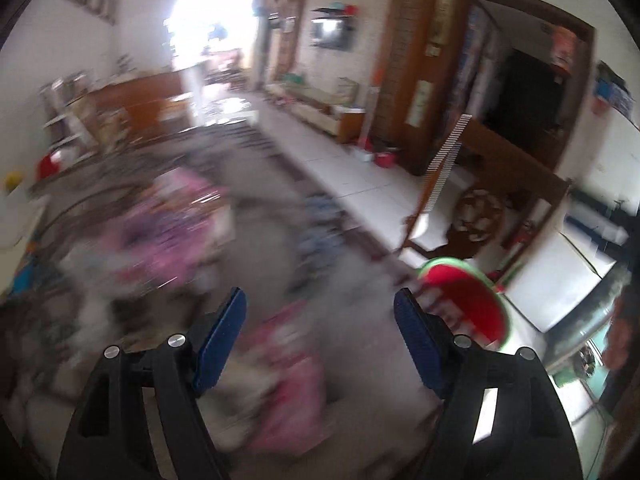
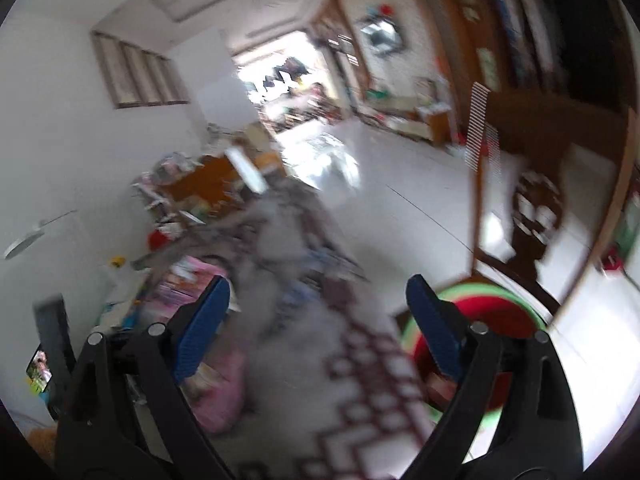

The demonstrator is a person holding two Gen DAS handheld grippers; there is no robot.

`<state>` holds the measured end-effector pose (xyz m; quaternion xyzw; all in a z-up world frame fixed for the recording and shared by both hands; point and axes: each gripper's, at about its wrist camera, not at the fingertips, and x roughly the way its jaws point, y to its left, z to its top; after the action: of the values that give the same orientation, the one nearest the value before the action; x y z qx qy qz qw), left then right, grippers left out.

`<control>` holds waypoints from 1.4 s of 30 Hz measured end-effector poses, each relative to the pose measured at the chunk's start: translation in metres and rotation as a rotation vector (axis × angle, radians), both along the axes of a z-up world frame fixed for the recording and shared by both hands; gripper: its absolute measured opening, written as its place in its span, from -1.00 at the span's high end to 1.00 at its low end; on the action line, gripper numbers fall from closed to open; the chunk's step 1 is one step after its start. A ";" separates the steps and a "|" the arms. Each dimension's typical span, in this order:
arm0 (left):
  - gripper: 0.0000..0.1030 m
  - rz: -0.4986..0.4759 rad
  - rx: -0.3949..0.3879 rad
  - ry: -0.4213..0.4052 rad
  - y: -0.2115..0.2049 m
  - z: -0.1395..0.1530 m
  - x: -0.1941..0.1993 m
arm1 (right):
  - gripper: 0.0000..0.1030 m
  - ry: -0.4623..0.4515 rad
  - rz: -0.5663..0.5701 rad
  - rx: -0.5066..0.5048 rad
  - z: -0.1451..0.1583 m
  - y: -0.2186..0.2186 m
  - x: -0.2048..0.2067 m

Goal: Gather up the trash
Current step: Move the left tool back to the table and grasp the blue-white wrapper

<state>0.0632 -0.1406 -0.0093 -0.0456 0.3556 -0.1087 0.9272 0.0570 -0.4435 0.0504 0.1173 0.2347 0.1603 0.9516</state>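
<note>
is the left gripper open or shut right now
Open. In the left wrist view the left gripper has its two blue fingers spread well apart, with only the blurred rug showing between them and nothing held.

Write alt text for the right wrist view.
Motion-blurred fisheye view of a living room: the open, empty right claw points over a grey patterned rug strewn with pink items. A round red, green-rimmed watermelon-like object lies behind its right finger, with white tiled floor beyond.
</note>
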 end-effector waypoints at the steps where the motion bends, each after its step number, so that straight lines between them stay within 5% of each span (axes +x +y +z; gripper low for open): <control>1: -0.41 0.039 0.005 0.013 0.022 -0.005 -0.007 | -0.74 -0.037 0.031 -0.002 0.010 0.020 0.001; 5: -0.41 0.153 0.000 0.054 0.087 -0.017 -0.024 | -0.76 -0.170 0.110 -0.020 0.045 0.084 0.004; 12: -0.41 0.249 0.028 0.060 0.137 -0.038 -0.043 | -0.85 -0.326 0.148 0.010 0.085 0.146 0.013; 16: -0.42 0.283 0.031 0.085 0.153 -0.049 -0.044 | -0.88 -0.262 0.191 -0.008 0.082 0.158 0.013; 25: -0.42 0.371 -0.044 0.247 0.181 -0.080 -0.042 | -0.89 -0.036 0.238 -0.129 -0.003 0.158 -0.007; 33: -0.36 0.367 0.027 0.386 0.175 -0.112 -0.035 | -0.89 0.093 0.235 -0.130 -0.042 0.159 -0.005; 36: 0.15 0.343 0.000 0.414 0.173 -0.119 -0.033 | -0.89 0.095 0.253 -0.142 -0.045 0.169 -0.008; 42: 0.44 0.320 -0.050 0.361 0.171 -0.108 -0.037 | -0.89 0.115 0.282 -0.169 -0.050 0.189 -0.005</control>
<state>0.0262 0.0309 -0.1171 -0.1428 0.5011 0.0409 0.8526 0.0519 -0.2544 0.0003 0.0119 0.3153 0.2648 0.9112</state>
